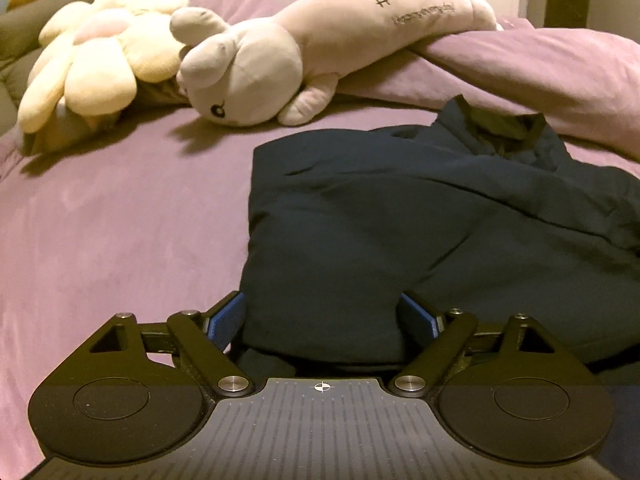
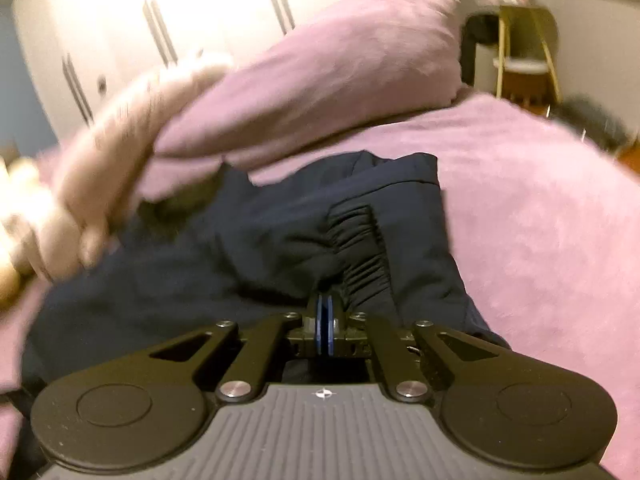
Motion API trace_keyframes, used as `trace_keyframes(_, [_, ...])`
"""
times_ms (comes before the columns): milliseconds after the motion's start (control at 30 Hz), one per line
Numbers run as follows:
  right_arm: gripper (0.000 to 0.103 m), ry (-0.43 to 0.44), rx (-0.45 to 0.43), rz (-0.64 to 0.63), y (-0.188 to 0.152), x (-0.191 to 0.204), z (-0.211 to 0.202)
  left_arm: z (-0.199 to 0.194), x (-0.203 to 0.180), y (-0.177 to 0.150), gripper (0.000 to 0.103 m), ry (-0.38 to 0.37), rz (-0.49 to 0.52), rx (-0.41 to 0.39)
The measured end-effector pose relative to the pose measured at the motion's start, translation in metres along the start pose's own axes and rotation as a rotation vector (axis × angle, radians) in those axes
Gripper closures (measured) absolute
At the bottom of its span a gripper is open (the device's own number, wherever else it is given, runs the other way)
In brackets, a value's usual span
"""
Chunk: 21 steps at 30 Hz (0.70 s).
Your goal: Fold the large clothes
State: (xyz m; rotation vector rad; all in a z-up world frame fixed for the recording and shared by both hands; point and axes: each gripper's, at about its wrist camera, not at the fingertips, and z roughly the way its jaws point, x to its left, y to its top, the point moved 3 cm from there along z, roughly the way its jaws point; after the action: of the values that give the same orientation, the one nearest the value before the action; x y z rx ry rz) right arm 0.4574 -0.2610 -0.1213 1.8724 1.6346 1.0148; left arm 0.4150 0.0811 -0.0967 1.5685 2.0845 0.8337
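Jacket [image 1: 420, 216] partly folded on bed [image 1: 120, 240], still lumpy. Left gripper [image 1: 324, 320] wide around hem; right gripper [image 2: 326, 320] pinched together at jacket, grip unclear. More folds probably left.

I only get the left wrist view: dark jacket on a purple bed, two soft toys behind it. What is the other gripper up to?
Observer: The right gripper has its fingers pressed together on a fold of the dark jacket, beside a gathered elastic panel.
Operator: Is it looking at the same toys?
Observer: Only a blurred pale plush at its left; the picture is smeared there.
Operator: Anything I can't see at all?
Observer: Yes, a gold-framed side table stands past the far edge of the bed.
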Motion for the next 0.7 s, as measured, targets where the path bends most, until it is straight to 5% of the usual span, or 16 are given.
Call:
trace_keyframes(133, [0.102,-0.089,0.05,-0.164,-0.005,0.019,0.021,0.005,-0.006,-0.002,0.014,0.01,0.034,0.023])
trace_keyframes(300, [0.103,-0.111,0.065,-0.221,0.008,0.026,0.047,0.02,-0.013,0.002,0.008,0.047,0.023,0.037])
trace_keyframes(467, [0.102,-0.052,0.088,-0.121,0.021,0.017,0.047,0.03,-0.016,0.005,0.004,0.063,0.07,0.03])
trace_keyframes(567, [0.093,0.09,0.095,0.147,0.018,-0.012,0.013,0.019,-0.004,0.003,0.005,0.031,0.034,0.048])
trace_keyframes(633, [0.069,0.209,0.088,0.347,0.005,-0.037,-0.013,0.006,0.005,-0.002,0.008,-0.011,0.009,0.058])
trace_keyframes(700, [0.04,0.239,0.105,0.474,-0.01,-0.054,-0.026,-0.007,0.011,-0.009,0.008,-0.038,-0.001,0.049])
